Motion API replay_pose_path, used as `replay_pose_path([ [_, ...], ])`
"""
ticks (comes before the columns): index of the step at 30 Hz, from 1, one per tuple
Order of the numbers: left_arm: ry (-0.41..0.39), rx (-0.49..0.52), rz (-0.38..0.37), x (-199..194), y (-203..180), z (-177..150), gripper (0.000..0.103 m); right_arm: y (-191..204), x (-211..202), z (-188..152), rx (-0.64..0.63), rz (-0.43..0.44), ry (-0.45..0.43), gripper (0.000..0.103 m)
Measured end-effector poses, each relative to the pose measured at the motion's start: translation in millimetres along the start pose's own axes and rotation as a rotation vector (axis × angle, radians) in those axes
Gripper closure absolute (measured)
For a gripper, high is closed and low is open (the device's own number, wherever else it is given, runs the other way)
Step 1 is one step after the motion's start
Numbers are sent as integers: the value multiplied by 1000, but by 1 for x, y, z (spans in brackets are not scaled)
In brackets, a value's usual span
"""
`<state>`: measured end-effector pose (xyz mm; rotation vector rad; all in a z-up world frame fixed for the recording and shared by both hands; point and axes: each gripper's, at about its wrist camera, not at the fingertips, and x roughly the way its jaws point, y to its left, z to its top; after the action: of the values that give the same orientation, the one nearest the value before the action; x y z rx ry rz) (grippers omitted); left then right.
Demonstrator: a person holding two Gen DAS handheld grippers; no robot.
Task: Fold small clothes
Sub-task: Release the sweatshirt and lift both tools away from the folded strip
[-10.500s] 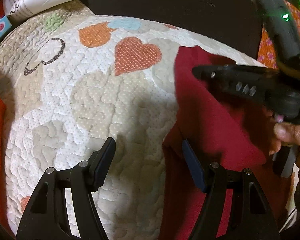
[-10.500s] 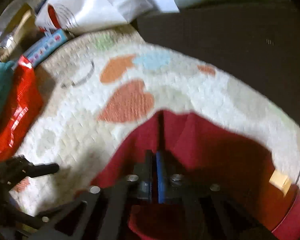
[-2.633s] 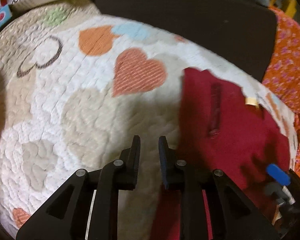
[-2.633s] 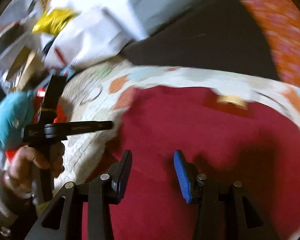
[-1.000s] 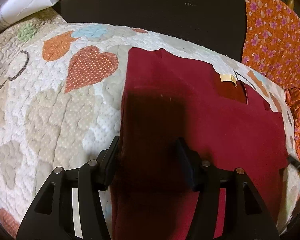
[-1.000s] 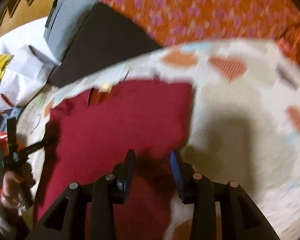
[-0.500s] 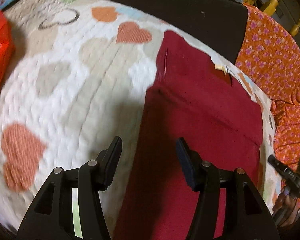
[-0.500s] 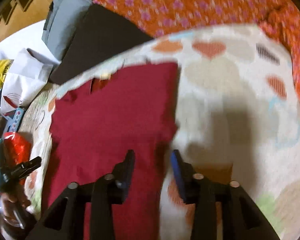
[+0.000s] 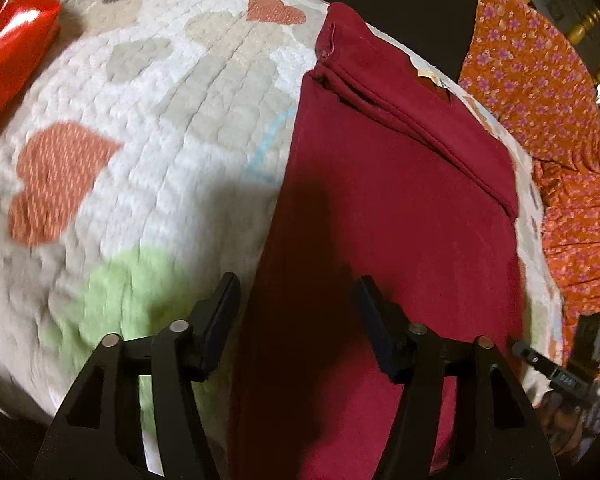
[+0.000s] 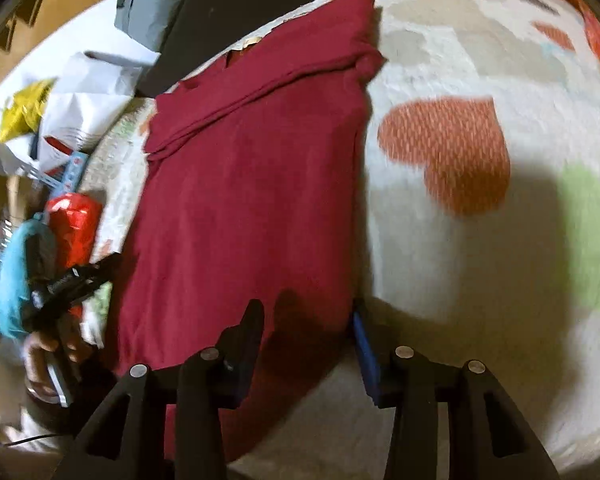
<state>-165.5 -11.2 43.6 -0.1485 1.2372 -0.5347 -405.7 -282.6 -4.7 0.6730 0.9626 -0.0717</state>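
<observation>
Garment: a dark red piece of clothing lies flat on a heart-patterned quilt, folded into a long narrow strip, with a seamed band folded across its far end.
Left tool: the left tool hovers over the near left edge of the garment, fingers spread wide, gripping nothing; one finger is above the quilt, the other above the red cloth.
Right tool: the right tool hovers over the near right edge, fingers spread and empty, straddling the cloth's edge.
Label: a small tan tag shows at the far end.
Surroundings: orange floral fabric lies to the right of the quilt; a shiny red bag sits at its far left.
</observation>
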Motion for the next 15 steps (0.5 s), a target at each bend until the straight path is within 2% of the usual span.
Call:
replay_pose_path([
  [2, 3, -1, -12, -2, 0, -6, 36, -1, 3, -6, 17, 67, -2, 63],
  [3, 7, 9, -8, -3, -2, -8, 36, 0, 4, -6, 26, 99, 11, 73],
  [5, 16, 18, -8, -5, -1, -10, 36, 6, -2, -7, 20, 179, 21, 83],
  [8, 37, -28, -53, -9, 8, -13, 36, 9, -25, -13, 19, 214, -39, 84],
  [11, 46, -49, -74, -14, 15, -20, 36, 4, -43, -16, 34, 159, -98, 84],
  [12, 49, -47, -72, -16, 16, -24, 36, 5, -45, -15, 27, 114, -101, 84],
  [13, 51, -42, -70, -18, 15, -27, 36, 7, -45, -17, 7, 21, -91, 84],
  [15, 54, -35, -65, -20, 15, -31, 36, 9, -44, -18, -19, -52, -74, 80],
])
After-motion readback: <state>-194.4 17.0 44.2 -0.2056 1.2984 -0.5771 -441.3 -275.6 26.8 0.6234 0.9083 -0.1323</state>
